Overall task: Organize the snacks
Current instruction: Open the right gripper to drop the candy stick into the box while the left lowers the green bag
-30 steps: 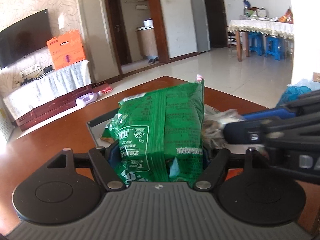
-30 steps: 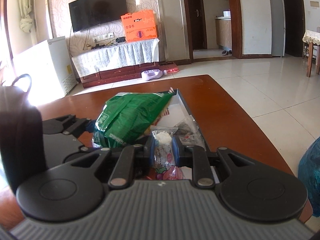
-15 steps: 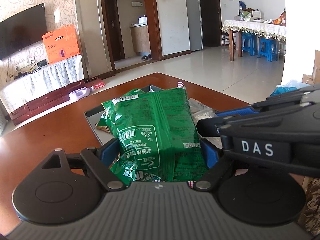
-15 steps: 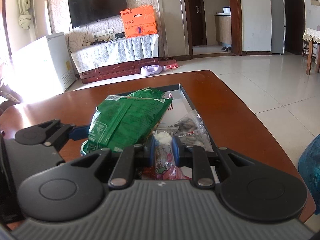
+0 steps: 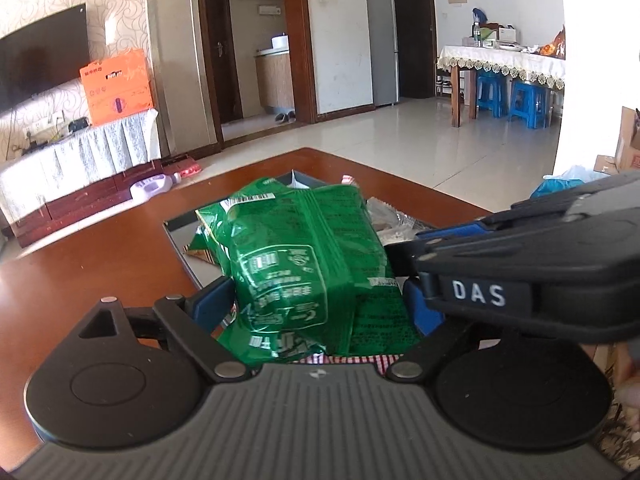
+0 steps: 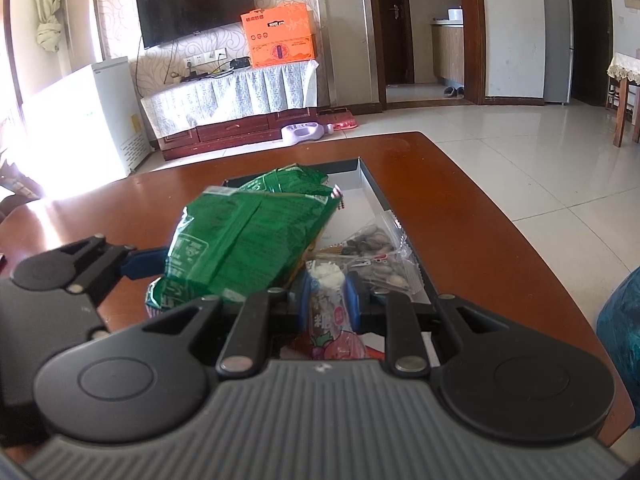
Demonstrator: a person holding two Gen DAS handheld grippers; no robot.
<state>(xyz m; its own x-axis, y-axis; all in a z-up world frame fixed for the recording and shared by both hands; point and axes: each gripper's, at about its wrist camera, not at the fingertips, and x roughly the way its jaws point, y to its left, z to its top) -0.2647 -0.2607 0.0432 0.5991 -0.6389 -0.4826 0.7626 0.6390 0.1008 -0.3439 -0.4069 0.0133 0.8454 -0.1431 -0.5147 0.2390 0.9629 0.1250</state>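
A green snack bag point(image 5: 304, 248) lies tilted over the dark tray point(image 5: 176, 236) on the brown table. It sits between the blue fingers point(image 5: 212, 300) of my left gripper point(image 5: 316, 304), whose jaws are opening; the pads stand off the bag's sides. In the right wrist view the same bag point(image 6: 248, 236) rests left of my right gripper point(image 6: 328, 292), which is shut on a pink and white snack packet point(image 6: 328, 316) at the near end of the tray point(image 6: 372, 184). One blue left finger point(image 6: 144, 260) shows beside the bag.
A clear packet of dark nuts point(image 6: 372, 248) lies in the tray's right side. Red-checked wrapping point(image 5: 360, 360) peeks out under the green bag. A blue plastic bag point(image 6: 620, 320) sits off the table's right edge. Brown tabletop surrounds the tray.
The left jaws have spread wider and let go of the green bag, which has tipped from upright to leaning over the tray. The right gripper keeps its hold on the pink packet.
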